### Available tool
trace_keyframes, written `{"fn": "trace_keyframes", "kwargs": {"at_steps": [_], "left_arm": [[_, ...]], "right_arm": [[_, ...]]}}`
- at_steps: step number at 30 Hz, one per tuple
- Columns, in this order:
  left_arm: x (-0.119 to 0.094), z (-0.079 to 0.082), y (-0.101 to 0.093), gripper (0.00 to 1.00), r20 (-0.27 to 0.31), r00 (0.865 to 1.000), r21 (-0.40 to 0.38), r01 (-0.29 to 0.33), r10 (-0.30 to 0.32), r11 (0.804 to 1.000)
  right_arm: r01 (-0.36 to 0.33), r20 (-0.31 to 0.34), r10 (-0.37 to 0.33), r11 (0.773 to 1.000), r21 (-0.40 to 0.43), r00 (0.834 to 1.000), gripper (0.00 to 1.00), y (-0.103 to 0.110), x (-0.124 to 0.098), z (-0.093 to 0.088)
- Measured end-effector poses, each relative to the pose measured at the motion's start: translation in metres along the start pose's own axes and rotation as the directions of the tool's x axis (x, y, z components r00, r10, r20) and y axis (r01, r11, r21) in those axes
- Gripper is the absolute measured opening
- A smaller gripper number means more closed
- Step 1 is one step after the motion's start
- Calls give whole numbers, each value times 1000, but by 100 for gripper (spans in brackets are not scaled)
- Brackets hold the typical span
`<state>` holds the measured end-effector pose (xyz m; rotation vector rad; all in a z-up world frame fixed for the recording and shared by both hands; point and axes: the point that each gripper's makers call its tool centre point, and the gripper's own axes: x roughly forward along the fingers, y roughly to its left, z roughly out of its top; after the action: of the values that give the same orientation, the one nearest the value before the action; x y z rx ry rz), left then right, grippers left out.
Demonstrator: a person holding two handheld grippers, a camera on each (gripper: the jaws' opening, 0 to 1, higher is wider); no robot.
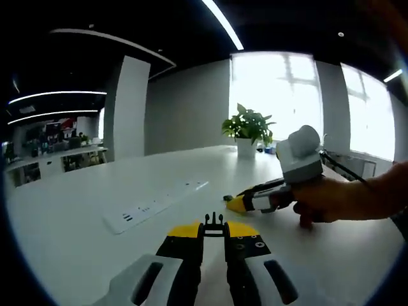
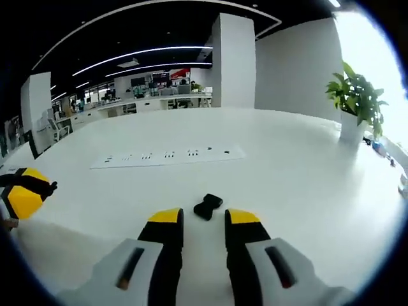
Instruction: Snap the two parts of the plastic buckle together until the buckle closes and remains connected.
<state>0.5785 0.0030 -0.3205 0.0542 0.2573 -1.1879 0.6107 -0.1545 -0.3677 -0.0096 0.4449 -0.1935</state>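
while my left fingers (image 1: 215, 231) are pinching one black buckle part (image 1: 214, 221) at their tips, my right fingers (image 2: 204, 220) are standing slightly apart and empty, just short of the other buckle piece (image 2: 207, 206) lying on the white table (image 2: 287, 166), nearer me than the power strip (image 2: 167, 155).

On the table (image 2: 306, 185), a buckle piece (image 2: 207, 206) lies just ahead of the right gripper (image 2: 204, 220), before the socket strip (image 2: 167, 155). A potted plant (image 2: 354, 105) stands far right.

Bright daylight from blown-out windows (image 1: 287, 95), ceiling strip lights (image 2: 146, 54), soft focus, fisheye-bent edges
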Motion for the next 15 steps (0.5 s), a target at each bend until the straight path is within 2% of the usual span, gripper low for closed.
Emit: {"fn": "trace_keyframes", "kwargs": {"at_steps": [8,11,14,15], "left_arm": [[-1,-3,9,11,4,1000,-22,-1,1,1000],[0,-4,10,11,1,1000,-25,-1,1,1000],[1,-5,8,11,-3,1000,-20,0,0,1000],[1,-5,9,11,-3,1000,-18,1,-1,1000]], "right_arm": [[-8,2,8,1000,16,1000,23,-13,-4,0],[-38,19,37,998,56,999,31,-9,-4,2],[-53,19,52,998,41,998,38,1,-2,2],[-52,20,52,998,40,998,37,3,-1,3]]}}
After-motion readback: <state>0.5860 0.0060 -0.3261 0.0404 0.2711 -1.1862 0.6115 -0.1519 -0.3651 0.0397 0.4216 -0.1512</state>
